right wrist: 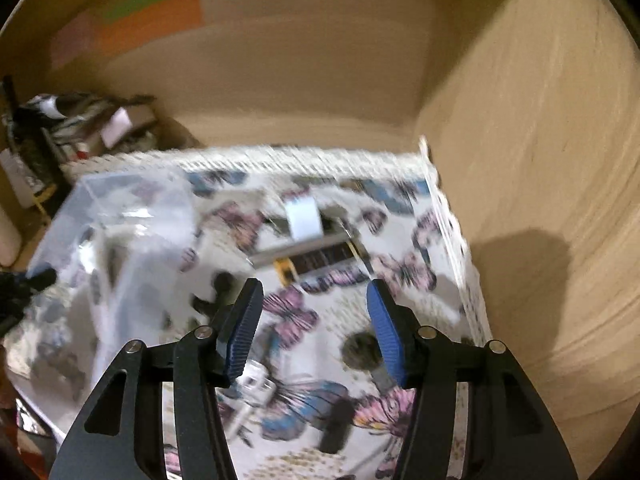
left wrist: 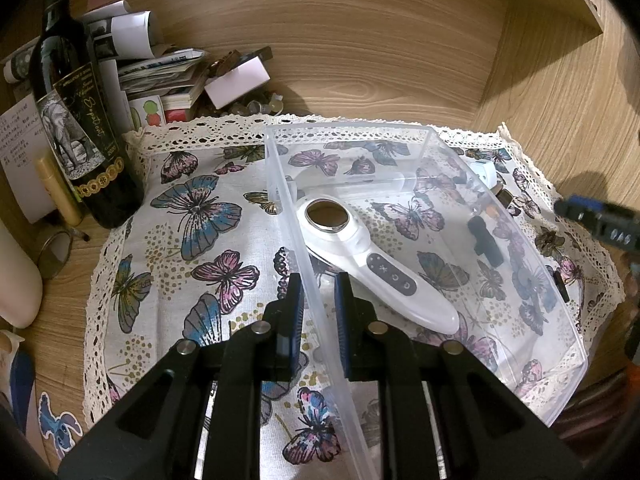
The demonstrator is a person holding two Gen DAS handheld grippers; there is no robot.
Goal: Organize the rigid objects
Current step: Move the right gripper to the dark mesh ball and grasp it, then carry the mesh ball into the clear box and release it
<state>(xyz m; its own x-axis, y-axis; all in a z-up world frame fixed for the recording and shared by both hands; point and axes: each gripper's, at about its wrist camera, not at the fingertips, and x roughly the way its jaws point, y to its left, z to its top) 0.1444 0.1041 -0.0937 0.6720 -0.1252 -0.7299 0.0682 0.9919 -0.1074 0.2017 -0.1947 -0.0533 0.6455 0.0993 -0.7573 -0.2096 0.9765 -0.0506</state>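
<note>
Table: wood-grain table (left wrist: 400, 60) with wooden walls behind and to the right.
Cloth: butterfly-print cloth (left wrist: 192, 240) with a lace edge covers the middle of the table.
Bin: clear plastic bin (left wrist: 560, 312) stands on the cloth, open at the top.
Wine bottle: dark wine bottle (left wrist: 76, 120) stands upright at the cloth's left edge.
Left gripper: left gripper (left wrist: 319, 300); its jaws are narrow and clamp the bin's near left wall between the pads.
Right gripper: right gripper (right wrist: 316, 320) hangs over the cloth right of the bin; jaws partly apart, nothing between them.
Massager: white handheld massager (left wrist: 372, 264) lies flat inside the bin near the clamped wall.
Small items: blurred small items (right wrist: 316, 252) lie on the cloth beyond the right gripper.
</note>
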